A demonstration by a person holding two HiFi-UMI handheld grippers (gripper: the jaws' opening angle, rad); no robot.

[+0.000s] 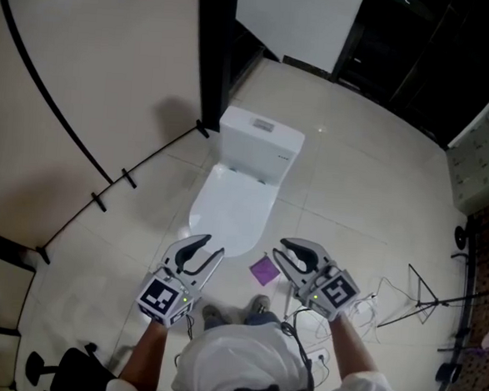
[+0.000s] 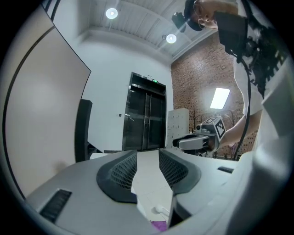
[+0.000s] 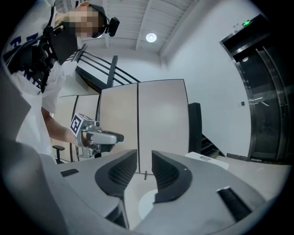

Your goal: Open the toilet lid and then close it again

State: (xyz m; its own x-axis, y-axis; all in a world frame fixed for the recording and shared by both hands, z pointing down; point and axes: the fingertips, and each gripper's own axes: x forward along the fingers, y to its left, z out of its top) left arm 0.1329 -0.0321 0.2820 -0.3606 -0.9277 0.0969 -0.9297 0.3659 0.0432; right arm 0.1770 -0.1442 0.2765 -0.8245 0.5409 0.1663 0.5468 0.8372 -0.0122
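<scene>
Approach appears to be the step in hand: the toilet lid (image 1: 231, 205) lies shut over the bowl, so anything in the bowl is hidden. The left tool (image 1: 210, 248) and right tool (image 1: 288, 255) hang near its front edge, jaws partly apart and empty, the right narrower. The next move likely calls for hooking a jaw under the lid's front rim.

You are working under even, fairly bright indoor light. Two round ceiling lamps (image 2: 111, 13) are glowing in your left gripper view, and a third lamp (image 3: 151, 37) in your right gripper view. A bright panel (image 2: 220, 97) is blowing out white. The glossy floor tiles (image 1: 320, 131) are catching a small glare spot; the toilet (image 1: 261, 137) is casting a soft shadow (image 1: 178, 112) leftward. Both gripper views are bowing hard at the edges, their corners going black.
</scene>
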